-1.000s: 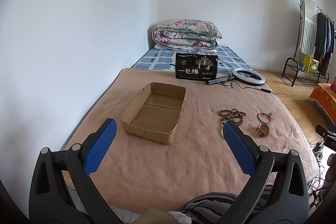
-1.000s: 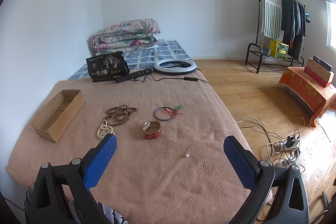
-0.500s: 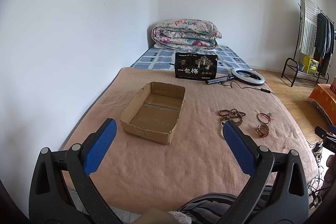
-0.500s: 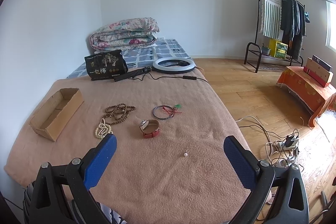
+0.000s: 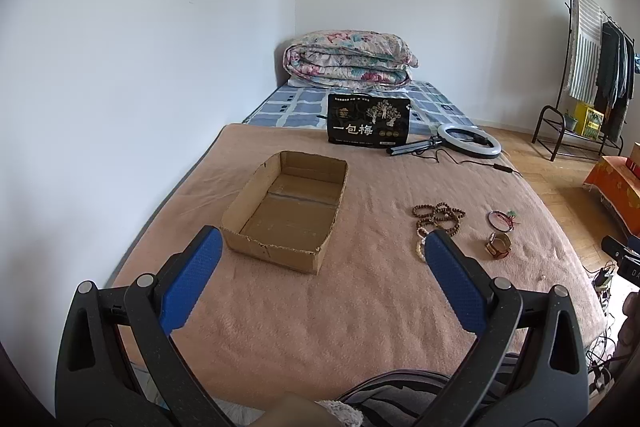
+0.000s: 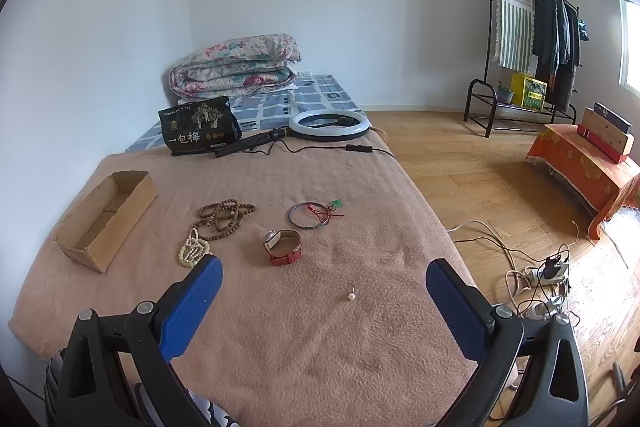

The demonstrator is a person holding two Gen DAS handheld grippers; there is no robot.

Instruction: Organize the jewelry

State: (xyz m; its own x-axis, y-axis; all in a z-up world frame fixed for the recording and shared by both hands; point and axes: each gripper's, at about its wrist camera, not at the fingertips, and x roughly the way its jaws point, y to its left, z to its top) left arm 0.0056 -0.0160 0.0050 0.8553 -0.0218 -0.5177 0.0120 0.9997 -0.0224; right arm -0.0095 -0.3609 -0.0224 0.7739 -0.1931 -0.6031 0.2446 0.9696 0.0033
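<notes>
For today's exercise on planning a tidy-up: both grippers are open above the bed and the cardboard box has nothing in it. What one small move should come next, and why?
Probably bring the right gripper forward and down onto the watch. It lies nearest of the larger pieces, clear of the bead strings and bangle. The cardboard box holds no jewelry yet, and the left gripper faces it.

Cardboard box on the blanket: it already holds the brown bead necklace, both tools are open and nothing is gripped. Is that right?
Not quite. The cardboard box is empty in the left wrist view; the brown bead necklace lies on the blanket beside the box, apart from it. The rest holds: the left tool and right tool are open and grip nothing.
</notes>
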